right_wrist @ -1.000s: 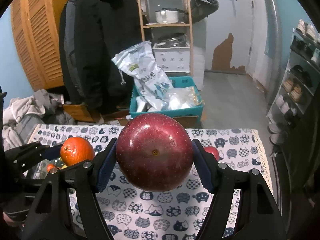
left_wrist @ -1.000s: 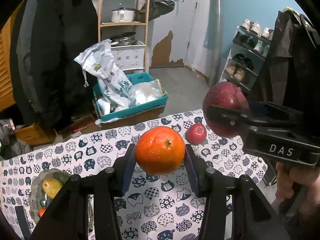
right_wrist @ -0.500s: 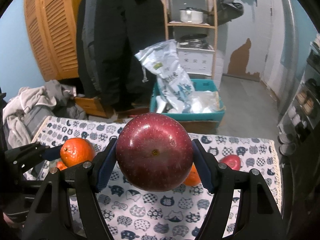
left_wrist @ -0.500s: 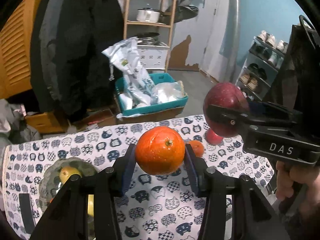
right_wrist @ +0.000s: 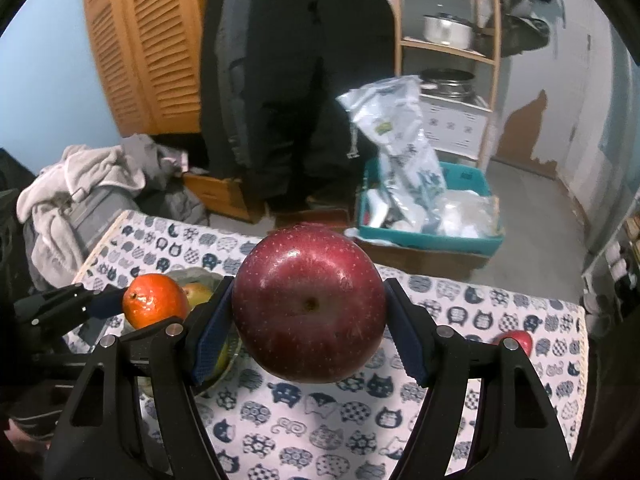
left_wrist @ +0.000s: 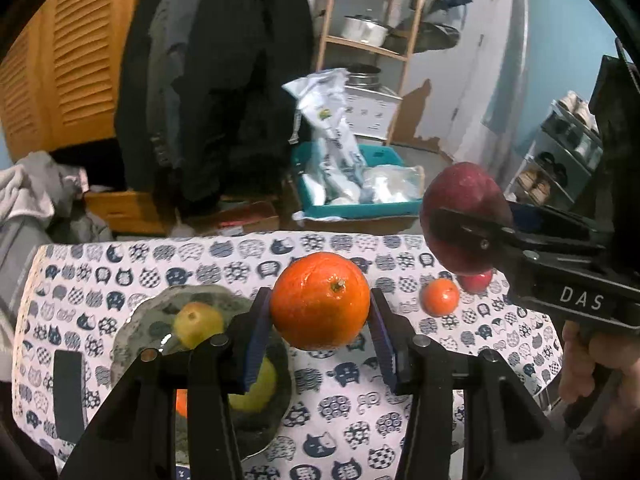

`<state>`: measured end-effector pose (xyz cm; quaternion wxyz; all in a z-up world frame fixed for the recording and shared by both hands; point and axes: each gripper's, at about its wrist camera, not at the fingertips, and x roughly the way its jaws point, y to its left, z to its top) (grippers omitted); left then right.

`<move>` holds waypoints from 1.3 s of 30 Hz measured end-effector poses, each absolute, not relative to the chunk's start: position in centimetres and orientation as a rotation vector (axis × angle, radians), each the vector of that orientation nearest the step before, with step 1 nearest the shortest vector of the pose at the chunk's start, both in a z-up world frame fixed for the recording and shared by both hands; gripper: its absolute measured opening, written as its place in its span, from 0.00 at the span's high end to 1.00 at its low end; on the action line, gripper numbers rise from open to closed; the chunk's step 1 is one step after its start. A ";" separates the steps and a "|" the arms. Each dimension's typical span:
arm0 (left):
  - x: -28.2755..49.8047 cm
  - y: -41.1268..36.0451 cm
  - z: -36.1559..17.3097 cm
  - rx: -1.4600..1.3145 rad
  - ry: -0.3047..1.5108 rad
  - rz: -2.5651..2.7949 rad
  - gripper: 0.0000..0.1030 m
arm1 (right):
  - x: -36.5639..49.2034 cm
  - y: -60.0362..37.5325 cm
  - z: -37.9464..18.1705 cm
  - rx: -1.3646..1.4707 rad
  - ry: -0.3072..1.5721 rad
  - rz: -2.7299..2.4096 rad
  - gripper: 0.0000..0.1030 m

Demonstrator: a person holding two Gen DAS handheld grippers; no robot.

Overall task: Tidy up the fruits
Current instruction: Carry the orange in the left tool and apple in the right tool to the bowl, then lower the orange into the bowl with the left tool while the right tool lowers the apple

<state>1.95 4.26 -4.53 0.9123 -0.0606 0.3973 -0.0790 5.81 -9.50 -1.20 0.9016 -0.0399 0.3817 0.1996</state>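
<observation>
My left gripper (left_wrist: 318,320) is shut on an orange (left_wrist: 320,300) and holds it in the air above the table, just right of a grey bowl (left_wrist: 140,320). The bowl holds a yellow-green pear (left_wrist: 198,324) and other fruit. My right gripper (right_wrist: 310,320) is shut on a big dark red apple (right_wrist: 309,308), also in the air; it shows in the left wrist view (left_wrist: 464,216) at the right. A small orange (left_wrist: 440,297) and a small red apple (left_wrist: 476,282) lie on the cat-print cloth (left_wrist: 340,400).
A dark flat object (left_wrist: 68,392) lies on the cloth left of the bowl. Beyond the table's far edge stand a teal crate with bags (left_wrist: 352,188), a wooden shelf (left_wrist: 360,40), hanging coats (left_wrist: 212,80) and a shoe rack (left_wrist: 560,168).
Both grippers have swung left with their fruit still held. The bowl has come further into view under the left gripper, and the small orange on the cloth is now visible.
</observation>
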 end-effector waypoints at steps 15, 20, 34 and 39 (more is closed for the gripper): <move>1.1 10.4 -5.6 -0.182 0.832 -0.039 0.54 | 6.6 -2.6 -1.9 -0.120 0.806 0.515 0.30; 1.0 12.6 -6.5 -0.212 0.850 0.006 0.54 | 7.1 -0.8 -2.6 -0.124 0.829 0.541 0.30; 0.8 16.6 -9.3 -0.240 0.891 0.097 0.54 | 8.4 3.4 -5.4 -0.143 0.890 0.591 0.30; 0.9 17.8 -10.6 -0.263 0.928 0.119 0.53 | 8.8 4.4 -6.9 -0.137 0.931 0.611 0.30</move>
